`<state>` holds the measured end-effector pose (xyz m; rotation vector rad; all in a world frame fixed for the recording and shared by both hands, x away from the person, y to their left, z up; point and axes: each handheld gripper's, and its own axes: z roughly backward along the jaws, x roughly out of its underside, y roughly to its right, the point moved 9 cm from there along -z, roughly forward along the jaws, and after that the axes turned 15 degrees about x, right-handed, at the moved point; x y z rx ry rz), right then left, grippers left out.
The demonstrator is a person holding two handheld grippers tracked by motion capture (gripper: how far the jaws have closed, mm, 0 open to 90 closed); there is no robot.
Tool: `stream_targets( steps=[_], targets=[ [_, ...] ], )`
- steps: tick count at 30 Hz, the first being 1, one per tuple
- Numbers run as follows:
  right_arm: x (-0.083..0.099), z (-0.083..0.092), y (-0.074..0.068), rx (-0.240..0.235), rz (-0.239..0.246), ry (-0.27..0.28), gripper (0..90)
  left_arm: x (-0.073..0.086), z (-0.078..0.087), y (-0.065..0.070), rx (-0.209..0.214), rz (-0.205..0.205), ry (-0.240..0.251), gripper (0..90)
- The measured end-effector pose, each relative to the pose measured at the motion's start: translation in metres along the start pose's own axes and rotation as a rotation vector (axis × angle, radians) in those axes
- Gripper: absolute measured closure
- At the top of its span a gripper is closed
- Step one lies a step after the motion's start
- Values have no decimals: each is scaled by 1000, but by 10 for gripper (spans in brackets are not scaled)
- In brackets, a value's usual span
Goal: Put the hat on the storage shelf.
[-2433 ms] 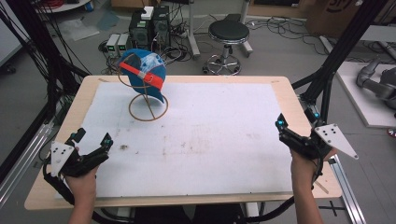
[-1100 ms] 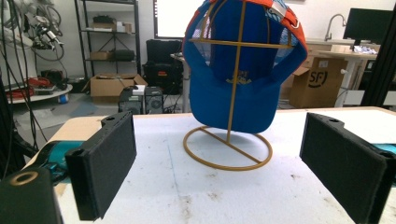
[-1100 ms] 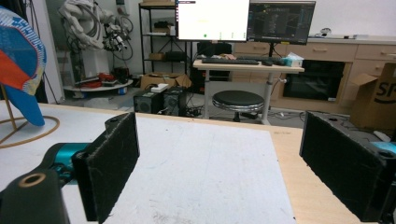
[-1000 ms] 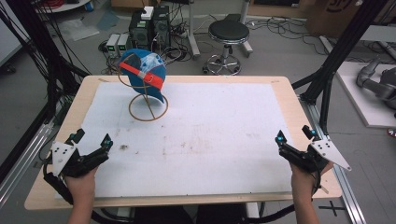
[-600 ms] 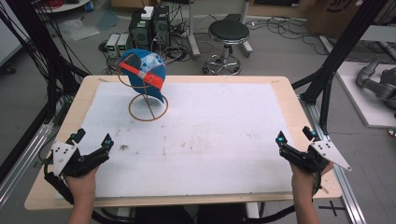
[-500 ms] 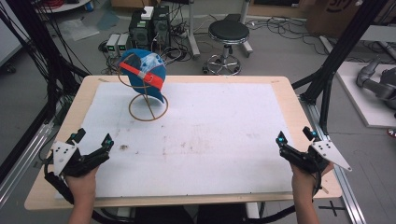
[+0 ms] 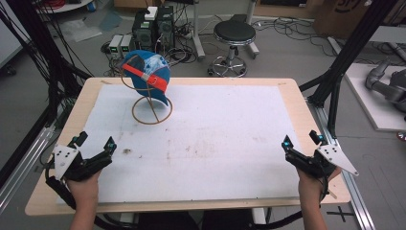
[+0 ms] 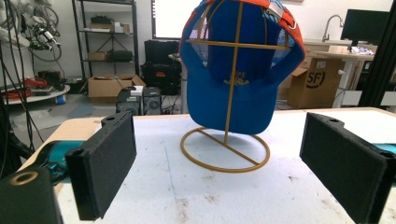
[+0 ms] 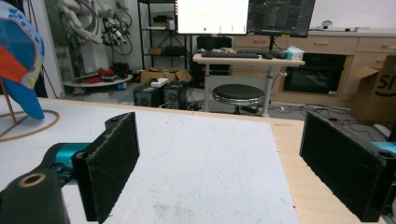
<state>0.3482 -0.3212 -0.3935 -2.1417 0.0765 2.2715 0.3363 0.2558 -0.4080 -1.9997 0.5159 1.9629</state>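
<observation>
The right tool holds its two black jaws wide apart over the white-covered tabletop with nothing between them; at the far left edge a blue cap hangs above a gold wire ring; a black stool stands beyond.

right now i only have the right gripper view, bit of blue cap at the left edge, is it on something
Observer: Yes, the blue cap hangs on a gold wire stand with a ring base.
Operator: anything between the left fingers
Observer: No, the left gripper is open, aimed at the stand from a distance.
Operator: where's the stand on the table
Observer: Far left part of the white mat, away from both hands.
</observation>
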Motion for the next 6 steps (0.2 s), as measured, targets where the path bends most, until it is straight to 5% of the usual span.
stream_targets(
  steps=[6],
  targets=[
    [-1, 0, -4, -8, 10, 9, 118, 0, 0, 0, 1, -3, 0, 111]
  ],
)
